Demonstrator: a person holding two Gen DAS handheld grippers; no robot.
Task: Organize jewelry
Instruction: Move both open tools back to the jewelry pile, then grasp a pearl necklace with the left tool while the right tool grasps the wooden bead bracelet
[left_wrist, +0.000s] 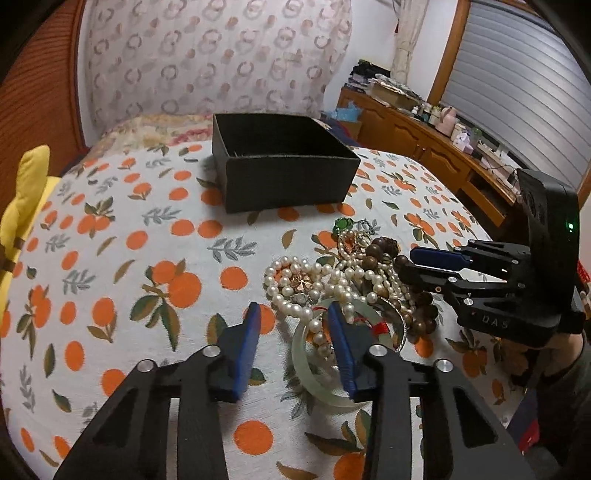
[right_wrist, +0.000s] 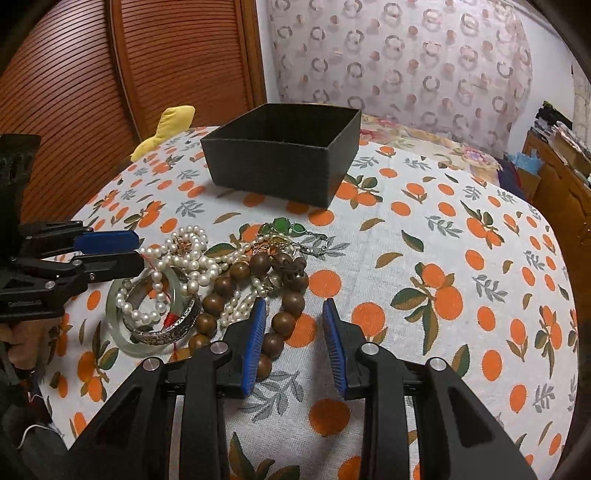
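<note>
Both grippers are hovering at the jewelry pile (left_wrist: 347, 288) lying on the orange-print bedspread (left_wrist: 147, 258). The left gripper (left_wrist: 293, 314) is holding its jaws apart, straddling pearls (left_wrist: 291, 284) and a pale green bangle (left_wrist: 306, 362). The right gripper (right_wrist: 293, 310) is gaping too, jaws either side of brown wooden beads (right_wrist: 291, 299). The black box (right_wrist: 284, 162) is sitting open beyond the pile.

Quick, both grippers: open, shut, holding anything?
Left gripper: open, holding nothing, over the pale green bangle.
Right gripper: open, holding nothing, straddling the wooden bead strand.
</note>
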